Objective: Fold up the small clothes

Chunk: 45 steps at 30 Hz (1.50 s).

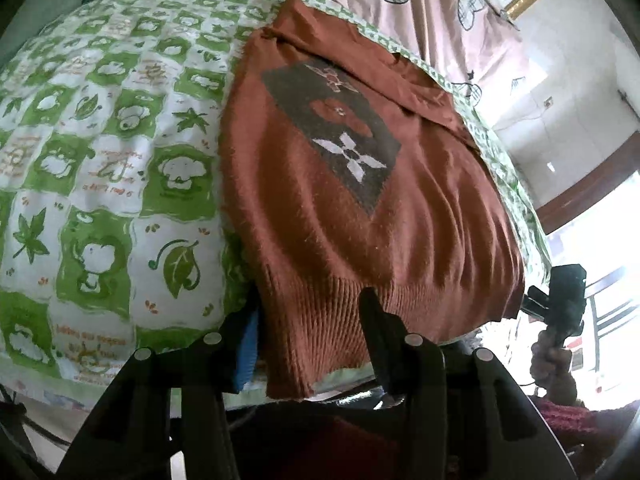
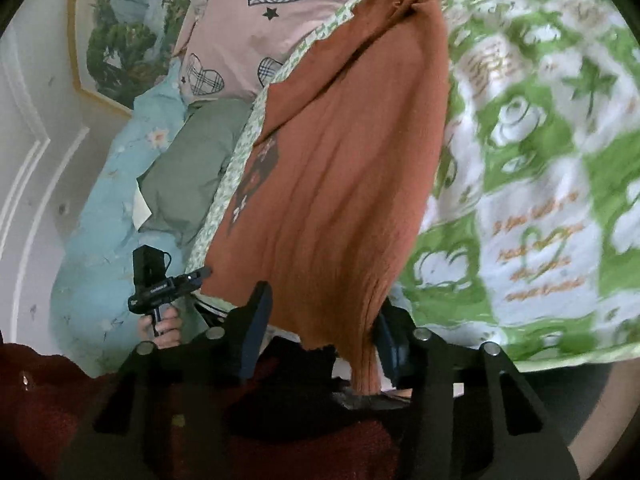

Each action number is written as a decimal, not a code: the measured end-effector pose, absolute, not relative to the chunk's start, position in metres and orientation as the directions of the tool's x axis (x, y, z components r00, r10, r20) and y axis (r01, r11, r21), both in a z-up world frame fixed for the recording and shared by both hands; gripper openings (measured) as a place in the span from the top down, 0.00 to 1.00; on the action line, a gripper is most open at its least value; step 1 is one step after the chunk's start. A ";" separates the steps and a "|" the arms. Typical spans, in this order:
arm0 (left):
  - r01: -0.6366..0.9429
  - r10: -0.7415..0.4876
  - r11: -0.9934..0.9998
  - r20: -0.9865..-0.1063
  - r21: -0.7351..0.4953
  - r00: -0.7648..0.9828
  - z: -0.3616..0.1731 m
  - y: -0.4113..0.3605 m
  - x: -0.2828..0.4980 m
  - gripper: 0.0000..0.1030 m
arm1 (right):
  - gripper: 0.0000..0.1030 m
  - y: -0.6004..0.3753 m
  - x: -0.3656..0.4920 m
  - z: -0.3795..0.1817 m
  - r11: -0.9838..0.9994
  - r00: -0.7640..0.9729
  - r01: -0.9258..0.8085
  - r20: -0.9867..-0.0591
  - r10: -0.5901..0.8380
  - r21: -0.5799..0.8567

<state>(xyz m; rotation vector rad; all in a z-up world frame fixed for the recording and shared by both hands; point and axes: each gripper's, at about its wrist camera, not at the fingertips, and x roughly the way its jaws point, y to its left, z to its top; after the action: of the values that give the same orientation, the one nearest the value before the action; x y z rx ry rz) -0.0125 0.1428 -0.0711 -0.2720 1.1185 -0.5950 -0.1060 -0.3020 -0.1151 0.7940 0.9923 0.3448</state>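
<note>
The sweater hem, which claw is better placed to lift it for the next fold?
Probably both together: the left claw and right claw each straddle the ribbed hem of the rust sweater at the bed's near edge.

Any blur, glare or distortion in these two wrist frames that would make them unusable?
Left wrist: sharp on the rust sweater and green quilt; the window area at far right is blown out; fisheye bends the bed edge. Right wrist: the green quilt is motion-smeared and its orange lettering unreadable, the sweater is clearer; strong barrel distortion and dark corners in both.
</note>
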 end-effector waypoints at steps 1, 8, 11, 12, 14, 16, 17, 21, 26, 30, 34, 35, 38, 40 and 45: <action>0.318 -0.573 0.814 -0.761 -0.486 0.304 -0.070 0.141 -0.012 0.58 | 0.53 -0.303 -0.106 -0.116 0.665 0.535 0.088 -0.598 0.597 0.742; 0.294 -0.576 0.815 -0.754 -0.500 0.316 -0.073 0.150 -0.009 0.93 | 0.92 -0.306 -0.103 -0.110 0.663 0.544 0.089 -0.593 0.593 0.744; 0.282 -0.606 0.796 -0.710 -0.536 0.359 -0.060 0.154 -0.015 0.94 | 0.92 -0.305 -0.100 -0.089 0.640 0.589 0.035 -0.533 0.607 0.768; 0.288 -0.615 0.789 -0.692 -0.543 0.379 -0.054 0.155 -0.017 0.94 | 0.92 -0.306 -0.098 -0.082 0.637 0.605 0.018 -0.516 0.607 0.770; 0.287 -0.623 0.781 -0.659 -0.555 0.421 -0.042 0.157 -0.018 0.94 | 0.92 -0.309 -0.093 -0.072 0.636 0.630 0.001 -0.494 0.599 0.772; 0.283 -0.629 0.773 -0.626 -0.569 0.461 -0.031 0.157 -0.015 0.94 | 0.93 -0.313 -0.086 -0.062 0.638 0.653 -0.008 -0.479 0.587 0.770; 0.281 -0.631 0.769 -0.613 -0.574 0.475 -0.027 0.157 -0.013 0.94 | 0.93 -0.313 -0.083 -0.058 0.641 0.661 -0.013 -0.474 0.581 0.768; 0.281 -0.635 0.753 -0.546 -0.595 0.546 -0.002 0.151 0.005 0.94 | 0.93 -0.317 -0.064 -0.043 0.651 0.703 -0.030 -0.448 0.553 0.758; 0.325 -0.641 0.742 -0.479 -0.587 0.600 0.028 0.133 0.038 0.94 | 0.93 -0.333 -0.037 -0.029 0.665 0.741 -0.038 -0.425 0.520 0.746; 0.338 -0.611 0.771 -0.476 -0.539 0.633 0.044 0.120 0.078 0.94 | 0.93 -0.354 0.003 -0.017 0.690 0.776 -0.018 -0.425 0.467 0.724; 0.316 -0.562 0.808 -0.489 -0.497 0.667 0.054 0.105 0.128 0.95 | 0.93 -0.376 0.051 -0.013 0.723 0.793 0.031 -0.457 0.403 0.690; 0.307 -0.545 0.821 -0.497 -0.482 0.675 0.056 0.099 0.147 0.95 | 0.93 -0.381 0.063 -0.013 0.729 0.792 0.048 -0.470 0.389 0.683; 0.282 -0.507 0.845 -0.510 -0.455 0.695 0.059 0.084 0.191 0.95 | 0.93 -0.402 0.112 -0.020 0.739 0.787 0.107 -0.511 0.345 0.665; 0.275 -0.502 0.848 -0.519 -0.453 0.692 0.058 0.073 0.222 0.95 | 0.93 -0.411 0.137 -0.026 0.747 0.780 0.133 -0.534 0.326 0.652; 0.262 -0.469 0.873 -0.559 -0.412 0.684 0.045 0.046 0.280 0.95 | 0.93 -0.434 0.192 -0.048 0.759 0.754 0.200 -0.593 0.285 0.619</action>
<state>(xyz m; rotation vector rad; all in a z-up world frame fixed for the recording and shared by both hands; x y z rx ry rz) 0.2804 0.0464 0.0453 -0.3122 0.7070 -0.4167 0.1923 -0.4345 -0.0480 0.7241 0.7324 0.0509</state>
